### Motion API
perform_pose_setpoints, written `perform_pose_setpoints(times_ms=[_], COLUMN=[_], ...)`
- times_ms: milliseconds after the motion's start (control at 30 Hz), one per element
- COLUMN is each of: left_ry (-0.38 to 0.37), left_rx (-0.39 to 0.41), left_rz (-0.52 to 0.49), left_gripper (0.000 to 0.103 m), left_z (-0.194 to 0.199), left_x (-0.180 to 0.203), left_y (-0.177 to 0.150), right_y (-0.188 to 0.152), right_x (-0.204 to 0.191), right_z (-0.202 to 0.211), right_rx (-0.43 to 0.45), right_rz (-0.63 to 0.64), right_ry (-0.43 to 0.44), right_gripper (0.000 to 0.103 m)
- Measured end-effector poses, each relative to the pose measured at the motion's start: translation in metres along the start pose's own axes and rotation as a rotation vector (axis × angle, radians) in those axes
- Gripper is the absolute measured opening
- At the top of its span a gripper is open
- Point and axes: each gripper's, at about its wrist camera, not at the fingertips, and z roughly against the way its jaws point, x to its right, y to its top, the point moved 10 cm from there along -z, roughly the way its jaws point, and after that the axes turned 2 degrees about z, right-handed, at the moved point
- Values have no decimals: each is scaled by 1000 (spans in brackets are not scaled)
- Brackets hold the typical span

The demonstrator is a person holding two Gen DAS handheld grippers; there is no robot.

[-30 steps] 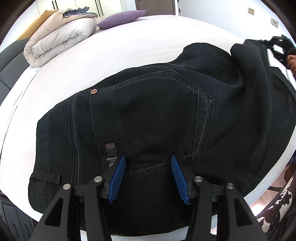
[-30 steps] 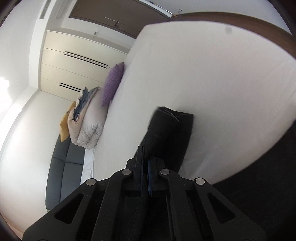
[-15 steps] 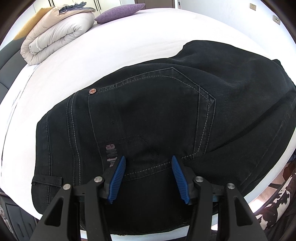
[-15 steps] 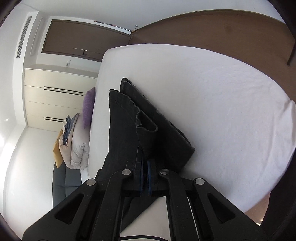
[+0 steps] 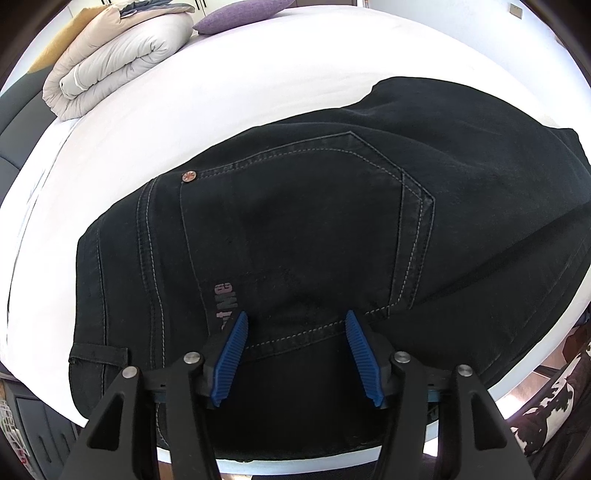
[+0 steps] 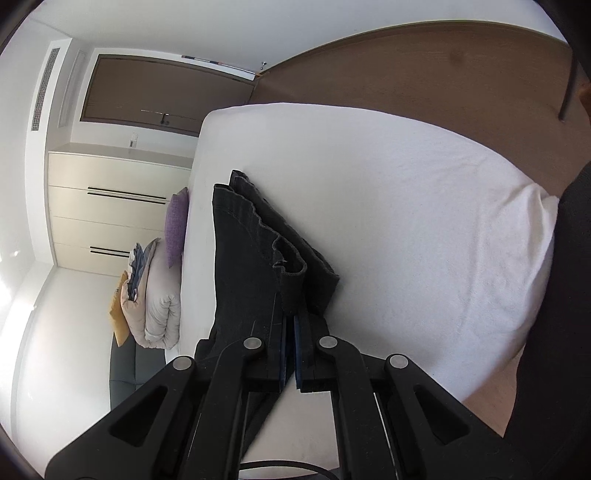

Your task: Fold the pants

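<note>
Black jeans [image 5: 295, 221] lie on the white bed [image 5: 221, 92], back pocket up, waist toward the near edge. My left gripper [image 5: 295, 317] points down over the pocket's lower seam. Its blue pads stand apart and are opening, with the cloth under them and nothing pinched. In the right wrist view the two pant legs [image 6: 251, 251] stretch away across the sheet [image 6: 406, 221], hems at the far end. My right gripper [image 6: 290, 321] is shut on a fold of the upper leg near its hem, which curls up just beyond the pads.
A rolled pale duvet [image 5: 110, 62] and a purple pillow [image 5: 240, 16] sit at the bed's far end. A cream wardrobe [image 6: 110, 214] and a brown door stand behind. Wooden floor [image 6: 443, 74] runs past the bed. A cow-patterned object [image 5: 546, 417] lies by the near right corner.
The right gripper swung across and down with the pant leg, so the legs now lie along the sheet. The raised leg left the left wrist view. The left gripper hardly shifted.
</note>
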Motion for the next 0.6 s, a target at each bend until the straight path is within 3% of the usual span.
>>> perform_pose_setpoints(times_ms=[167,333,500,600], left_ry=[-5,-8,-8,-14], left_rx=[10,21,31,35], left_rz=[3,6,12,16], left_gripper=[59,59,60,60], left_z=[0,1,1,1], left_x=[-3,-7,-8,-9], left_y=[-8,-14,-18,-19], right_y=[-5,-6,51,78], right_x=[21,18,19,-18], right_z=[5,2,61,59], right_rx=[-3,-43,133,71], right_rz=[-1,16,206,307], right_ry=[9,43,-139,-53], right_gripper=[2,6,10,11])
